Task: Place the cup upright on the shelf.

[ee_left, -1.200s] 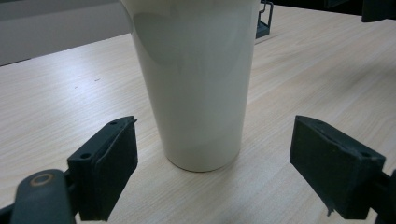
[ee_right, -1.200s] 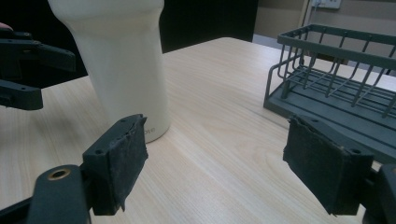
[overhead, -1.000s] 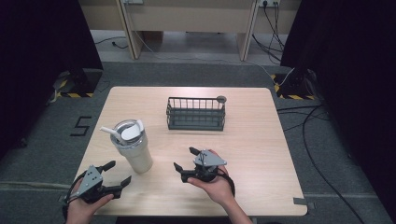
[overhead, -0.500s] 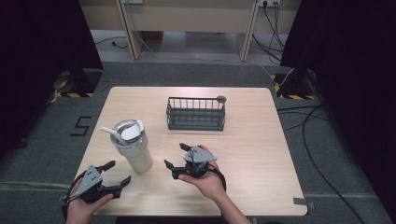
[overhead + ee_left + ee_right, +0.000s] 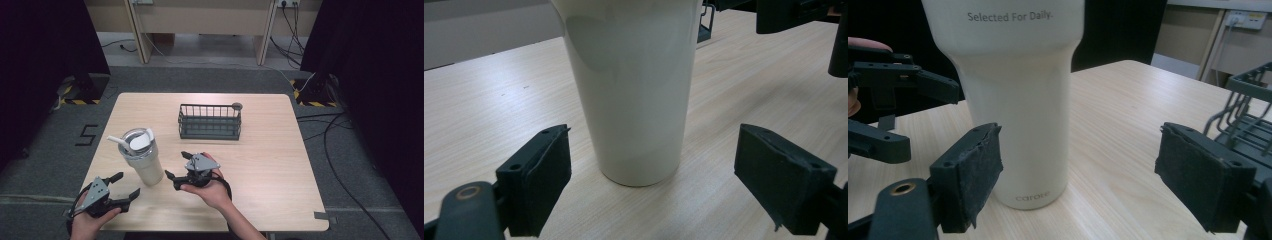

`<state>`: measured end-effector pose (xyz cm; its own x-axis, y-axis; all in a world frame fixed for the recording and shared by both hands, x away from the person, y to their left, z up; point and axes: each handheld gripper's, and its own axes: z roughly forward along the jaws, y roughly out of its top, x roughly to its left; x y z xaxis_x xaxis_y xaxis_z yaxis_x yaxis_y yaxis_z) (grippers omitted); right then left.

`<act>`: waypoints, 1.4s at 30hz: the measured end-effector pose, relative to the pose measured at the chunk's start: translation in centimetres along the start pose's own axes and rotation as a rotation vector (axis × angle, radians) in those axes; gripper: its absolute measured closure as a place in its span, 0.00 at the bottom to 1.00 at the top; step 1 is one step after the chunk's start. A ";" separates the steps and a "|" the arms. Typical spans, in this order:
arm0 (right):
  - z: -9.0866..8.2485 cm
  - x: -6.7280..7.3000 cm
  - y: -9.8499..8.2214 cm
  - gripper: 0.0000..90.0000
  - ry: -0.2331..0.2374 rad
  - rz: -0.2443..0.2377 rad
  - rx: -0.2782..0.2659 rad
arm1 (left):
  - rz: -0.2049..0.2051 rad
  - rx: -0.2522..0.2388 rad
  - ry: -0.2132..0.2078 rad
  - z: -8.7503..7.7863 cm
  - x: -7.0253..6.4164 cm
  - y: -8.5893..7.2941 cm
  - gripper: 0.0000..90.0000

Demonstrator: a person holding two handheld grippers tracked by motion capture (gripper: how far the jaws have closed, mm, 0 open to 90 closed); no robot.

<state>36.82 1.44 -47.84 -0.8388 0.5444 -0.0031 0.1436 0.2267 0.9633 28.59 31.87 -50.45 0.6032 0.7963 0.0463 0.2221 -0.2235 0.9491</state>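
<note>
Cream-coloured tumbler (image 5: 142, 157) stands upright near the table's (image 5: 280, 165) left front, between the left gripper (image 5: 122, 191), jaws wide open and empty in front of its base, and the right gripper (image 5: 176, 167), whose jaws have just been opening, nothing between them. It looks rigid, smooth, probably slippery and top-heavy, so I'd grab the narrower lower body rather than the flared top. Its lid (image 5: 138, 140) has a white straw (image 5: 116, 140), contents hidden, while the wire basket (image 5: 210, 121) farther back right looks empty, with a small round thing (image 5: 237, 106) at its corner.
</note>
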 end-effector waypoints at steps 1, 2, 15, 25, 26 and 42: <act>0.2 0.1 0.1 0.20 0.005 -0.002 0.001 | 0.000 0.000 0.000 0.0 0.0 0.0 0.16; 0.4 0.2 0.1 0.20 0.011 -0.006 0.000 | 0.000 0.000 -0.001 0.0 0.0 0.0 0.16; 3.8 1.6 1.1 0.20 0.082 -0.023 -0.012 | 0.000 -0.001 0.000 -0.1 0.1 0.0 0.16; 6.6 2.4 0.5 0.16 0.100 -0.038 0.020 | -0.005 0.005 -0.004 -0.1 0.2 -0.1 0.16; 6.8 2.5 0.5 0.15 0.102 -0.044 0.017 | -0.006 0.007 -0.005 -0.1 0.3 -0.1 0.16; 9.0 2.7 0.6 0.10 0.111 -0.048 -0.010 | -0.009 0.014 -0.012 -0.1 0.3 -0.2 0.16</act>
<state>39.39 10.29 -49.68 -0.8977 0.4402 -0.0205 0.0967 0.2423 0.9654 28.67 32.18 -50.65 0.6100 0.7916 0.0346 0.2377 -0.2245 0.9450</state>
